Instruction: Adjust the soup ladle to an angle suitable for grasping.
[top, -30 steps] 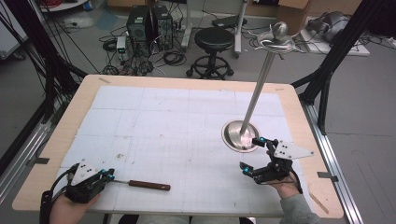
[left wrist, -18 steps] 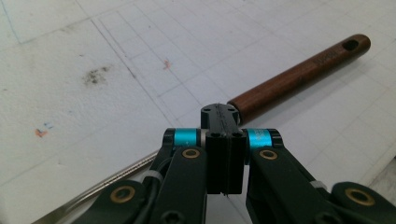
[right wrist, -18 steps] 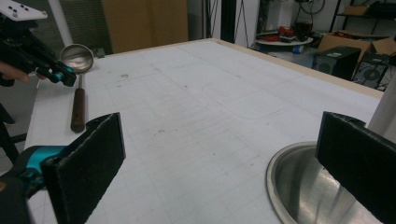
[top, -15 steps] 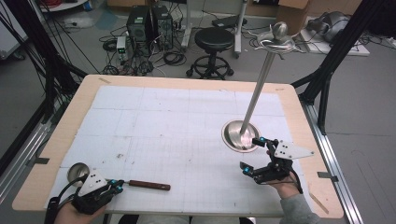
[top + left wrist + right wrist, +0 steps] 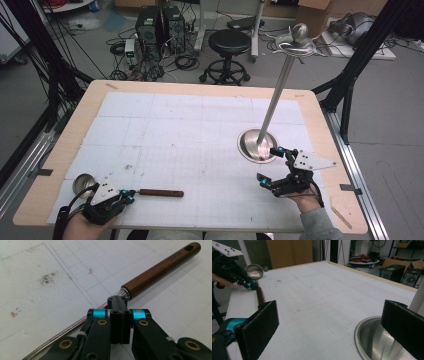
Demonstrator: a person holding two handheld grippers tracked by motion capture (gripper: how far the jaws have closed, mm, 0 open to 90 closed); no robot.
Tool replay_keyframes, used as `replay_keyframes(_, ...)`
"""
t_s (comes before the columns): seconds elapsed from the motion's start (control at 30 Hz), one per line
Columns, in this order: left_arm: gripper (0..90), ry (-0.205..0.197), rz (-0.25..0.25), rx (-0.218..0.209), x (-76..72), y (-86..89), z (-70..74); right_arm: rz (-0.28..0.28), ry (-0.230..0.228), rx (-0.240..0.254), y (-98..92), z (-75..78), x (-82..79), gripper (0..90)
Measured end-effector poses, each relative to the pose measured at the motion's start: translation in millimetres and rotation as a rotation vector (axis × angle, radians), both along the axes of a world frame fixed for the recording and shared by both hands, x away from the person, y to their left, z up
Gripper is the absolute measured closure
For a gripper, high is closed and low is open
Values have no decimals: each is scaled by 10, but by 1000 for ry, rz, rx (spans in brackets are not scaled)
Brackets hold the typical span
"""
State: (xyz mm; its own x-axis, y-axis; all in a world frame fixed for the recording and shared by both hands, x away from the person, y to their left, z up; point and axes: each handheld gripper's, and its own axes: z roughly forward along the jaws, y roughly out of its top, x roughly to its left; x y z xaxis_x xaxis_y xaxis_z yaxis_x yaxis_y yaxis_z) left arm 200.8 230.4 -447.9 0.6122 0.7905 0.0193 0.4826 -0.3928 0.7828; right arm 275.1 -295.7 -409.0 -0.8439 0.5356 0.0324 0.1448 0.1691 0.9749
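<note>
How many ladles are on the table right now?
1. The ladle lies at the near left of the table, its metal shaft clamped in the left gripper. None seems hidden.

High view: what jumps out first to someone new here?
The tall metal stand, rising from a round dish-shaped base on the right half of the white table. Next, the ladle with a brown wooden handle at the near left edge, where the left gripper is shut on its metal shaft beside the handle. The right gripper stands open, just in front of the base.
</note>
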Motion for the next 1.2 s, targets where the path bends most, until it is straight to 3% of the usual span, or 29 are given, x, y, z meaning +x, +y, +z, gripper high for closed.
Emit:
replay_keyframes(0.3, 895, -23, 11, 14, 114, -17, -11, 0, 8, -5, 6, -6, 5, 6)
replay_keyframes(0.9, 895, -48, 77, 23, 340, -62, -29, 2, 12, -7, 3, -8, 7, 6)
replay_keyframes(1.2, 895, -55, 55, 0, 290, -6, 11, 0, 7, -3, -5, -1, -2, 6)
